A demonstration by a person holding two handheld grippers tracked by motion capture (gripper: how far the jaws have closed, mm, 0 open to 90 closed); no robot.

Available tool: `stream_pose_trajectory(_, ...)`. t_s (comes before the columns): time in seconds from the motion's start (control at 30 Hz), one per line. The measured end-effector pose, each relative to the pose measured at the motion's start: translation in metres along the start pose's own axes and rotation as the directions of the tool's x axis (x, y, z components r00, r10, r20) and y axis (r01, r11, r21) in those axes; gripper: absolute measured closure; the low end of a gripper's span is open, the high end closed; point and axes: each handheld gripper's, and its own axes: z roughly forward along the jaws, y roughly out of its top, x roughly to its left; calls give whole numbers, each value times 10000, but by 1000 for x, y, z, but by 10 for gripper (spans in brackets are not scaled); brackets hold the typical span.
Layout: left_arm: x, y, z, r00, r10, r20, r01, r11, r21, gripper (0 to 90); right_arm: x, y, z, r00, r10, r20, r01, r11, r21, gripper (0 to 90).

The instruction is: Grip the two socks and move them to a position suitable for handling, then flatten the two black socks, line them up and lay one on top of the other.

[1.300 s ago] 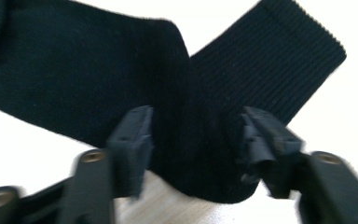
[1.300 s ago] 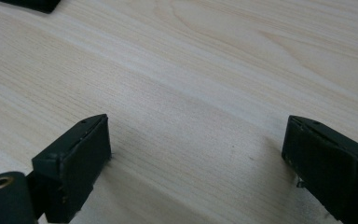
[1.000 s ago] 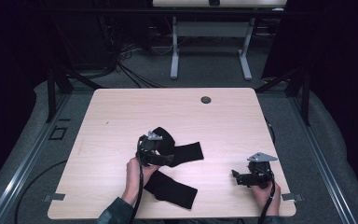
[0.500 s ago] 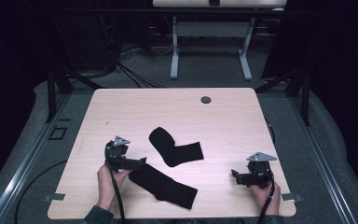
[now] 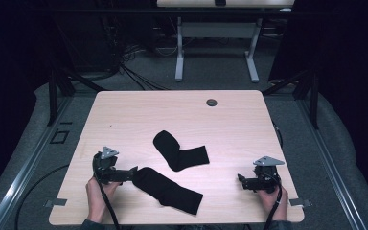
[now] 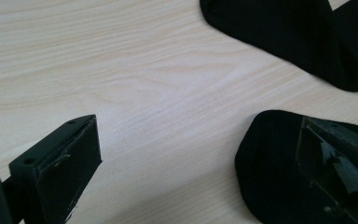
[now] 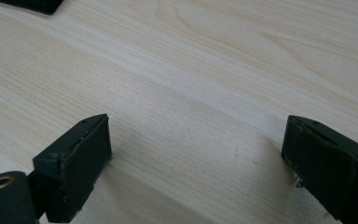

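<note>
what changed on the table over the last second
The left gripper moved from the upper sock back toward the table's left front, its jaws having just been opening with nothing between them; it now sits at the end of the lower sock. The upper sock lies released, bent in an L. The right gripper, open, the lower sock and the table stayed put.
</note>
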Motion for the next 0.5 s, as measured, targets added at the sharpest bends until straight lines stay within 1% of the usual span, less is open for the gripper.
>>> stream_pose_trajectory(0.1,1,-2,0,9999,102,-43,-102,9999,68,4,0,0,0,10000,-14,24,14,10000,-55,74)
stream_pose_trajectory(0.13,1,-3,1,10000,28,-21,-28,10000,78,8,1,0,0,10000,-14,-13,14,10000,-93,74)
stream_pose_trajectory(0.2,1,-4,2,10000,84,-33,-84,9999,85,12,0,0,0,10000,-68,-20,68,10000,-19,74)
stream_pose_trajectory(0.23,1,-5,3,10000,-9,3,9,10000,73,12,1,0,0,10000,-24,-27,24,10000,26,75)
stream_pose_trajectory(0.3,0,-5,4,10000,77,18,-78,9999,88,11,1,1,0,9999,8,-116,-8,10000,61,67)
stream_pose_trajectory(0.33,0,-5,4,9999,115,35,-116,9998,139,11,1,1,0,9999,-68,-119,69,9999,129,57)
stream_pose_trajectory(0.37,-2,-5,4,9999,143,32,-144,9998,146,11,0,2,0,9997,-44,-223,49,9997,231,42)
stream_pose_trajectory(0.43,-4,-4,4,9994,340,26,-340,9993,175,14,1,4,-1,9982,199,-569,-182,9994,291,37)
stream_pose_trajectory(0.47,-5,-4,4,9991,419,44,-420,9990,182,17,4,4,-3,9965,292,-779,-268,9991,317,38)
stream_pose_trajectory(0.5,-6,-3,5,9987,510,33,-510,9985,218,24,7,5,-7,9964,255,-813,-227,9991,351,40)
